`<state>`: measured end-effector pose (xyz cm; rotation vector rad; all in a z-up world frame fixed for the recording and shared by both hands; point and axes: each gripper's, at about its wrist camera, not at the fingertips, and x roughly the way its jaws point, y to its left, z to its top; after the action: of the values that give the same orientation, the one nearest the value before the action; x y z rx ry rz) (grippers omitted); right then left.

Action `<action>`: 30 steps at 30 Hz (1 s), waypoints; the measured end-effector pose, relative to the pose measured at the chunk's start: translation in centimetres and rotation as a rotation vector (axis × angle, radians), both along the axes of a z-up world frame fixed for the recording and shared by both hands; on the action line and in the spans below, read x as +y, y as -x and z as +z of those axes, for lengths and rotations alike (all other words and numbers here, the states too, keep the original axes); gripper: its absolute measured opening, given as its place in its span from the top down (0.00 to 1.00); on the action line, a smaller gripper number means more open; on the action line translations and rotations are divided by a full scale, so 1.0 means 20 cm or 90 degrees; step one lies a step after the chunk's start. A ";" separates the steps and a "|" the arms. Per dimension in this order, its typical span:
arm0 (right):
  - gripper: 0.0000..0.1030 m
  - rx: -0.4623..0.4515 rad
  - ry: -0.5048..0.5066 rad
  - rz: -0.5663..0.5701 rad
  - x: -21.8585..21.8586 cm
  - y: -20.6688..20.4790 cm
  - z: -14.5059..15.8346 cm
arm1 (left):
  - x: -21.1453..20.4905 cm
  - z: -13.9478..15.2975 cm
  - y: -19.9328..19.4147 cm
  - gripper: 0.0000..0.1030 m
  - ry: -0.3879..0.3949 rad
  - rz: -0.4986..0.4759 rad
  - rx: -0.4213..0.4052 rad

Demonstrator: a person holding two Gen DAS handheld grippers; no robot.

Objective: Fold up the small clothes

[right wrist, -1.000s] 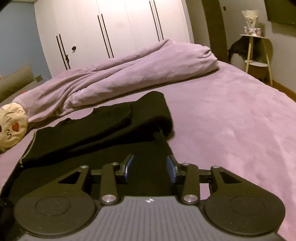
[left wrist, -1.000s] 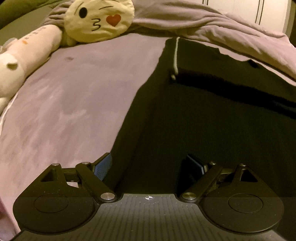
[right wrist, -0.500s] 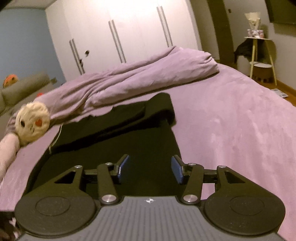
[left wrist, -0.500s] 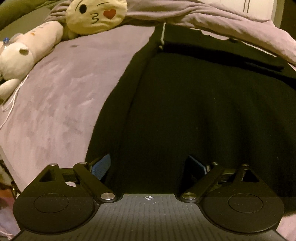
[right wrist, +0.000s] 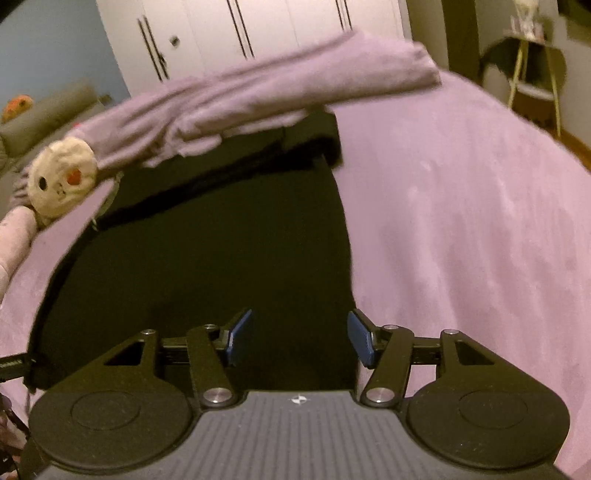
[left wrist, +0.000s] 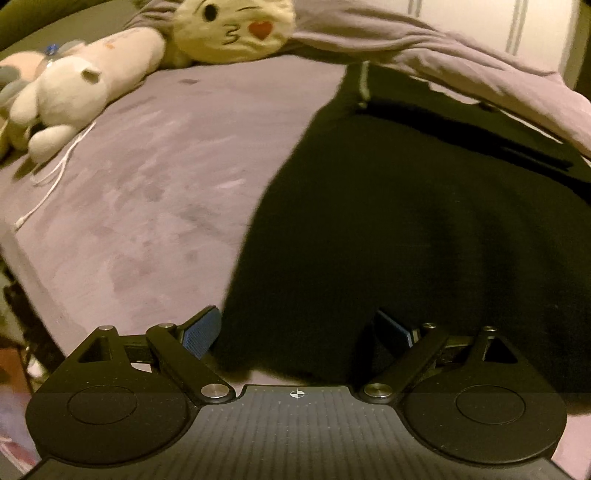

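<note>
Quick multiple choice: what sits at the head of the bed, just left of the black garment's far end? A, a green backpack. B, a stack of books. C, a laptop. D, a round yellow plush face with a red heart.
D: a round yellow plush face with a red heart mark lies on the purple bed cover, just left of the far end of the black garment, beside a white plush toy.

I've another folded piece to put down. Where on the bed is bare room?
Widest: the bare purple bedspread right of the black garment, running to the bed's edge. A narrower strip lies between the garment's left edge and the white plush toy. The far end is crowded: rumpled purple duvet, yellow emoji cushion.
</note>
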<state>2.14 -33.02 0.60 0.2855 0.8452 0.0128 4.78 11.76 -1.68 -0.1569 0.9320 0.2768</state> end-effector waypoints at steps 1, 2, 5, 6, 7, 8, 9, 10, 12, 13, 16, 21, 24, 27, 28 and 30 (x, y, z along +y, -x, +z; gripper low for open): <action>0.45 0.017 0.000 0.000 0.01 -0.01 -0.02 | 0.03 -0.01 0.00 0.09 0.004 0.014 0.004; 0.45 0.040 0.010 0.001 0.01 -0.04 -0.04 | 0.05 -0.01 0.00 0.09 0.010 0.025 0.008; 0.45 0.089 0.031 -0.001 0.03 -0.10 -0.10 | 0.13 -0.02 -0.01 0.09 0.033 0.050 0.019; 0.45 0.101 0.034 0.001 0.03 -0.12 -0.12 | 0.14 -0.02 -0.01 0.09 0.035 0.052 0.022; 0.45 0.110 0.040 0.003 0.04 -0.15 -0.13 | 0.16 -0.03 -0.02 0.09 0.036 0.051 0.025; 0.45 0.120 0.047 0.006 0.04 -0.17 -0.14 | 0.17 -0.03 -0.03 0.09 0.036 0.051 0.027; 0.45 0.131 0.055 0.009 0.05 -0.19 -0.16 | 0.17 -0.03 -0.03 0.09 0.037 0.049 0.029; 0.45 0.141 0.059 0.010 0.05 -0.21 -0.18 | 0.18 -0.04 -0.04 0.11 0.041 0.045 0.032; 0.45 0.151 0.058 0.016 0.06 -0.24 -0.20 | 0.19 -0.05 -0.05 0.15 0.053 0.036 0.036; 0.45 0.150 0.058 0.018 0.06 -0.25 -0.21 | 0.19 -0.06 -0.06 0.16 0.055 0.033 0.037; 0.57 0.140 0.051 0.036 0.07 -0.24 -0.20 | 0.19 -0.06 -0.07 0.24 0.054 0.017 0.035; 0.87 0.126 0.044 0.058 0.06 -0.22 -0.18 | 0.18 -0.05 -0.11 0.46 0.061 -0.035 0.041; 0.81 0.133 0.037 0.057 0.05 -0.23 -0.19 | 0.18 -0.04 -0.14 0.55 0.065 -0.058 0.047; 0.74 0.149 0.034 0.078 0.05 -0.25 -0.19 | 0.20 -0.04 -0.15 0.49 0.077 -0.081 0.053; 0.73 0.152 0.033 0.086 0.05 -0.25 -0.20 | 0.20 -0.05 -0.15 0.44 0.085 -0.089 0.055; 0.73 0.160 0.033 0.097 0.05 -0.25 -0.19 | 0.20 -0.06 -0.15 0.41 0.097 -0.110 0.058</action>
<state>7.18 -31.95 -3.28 0.1757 1.1137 0.0997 7.85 15.85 -2.87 -0.2040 1.0512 0.0534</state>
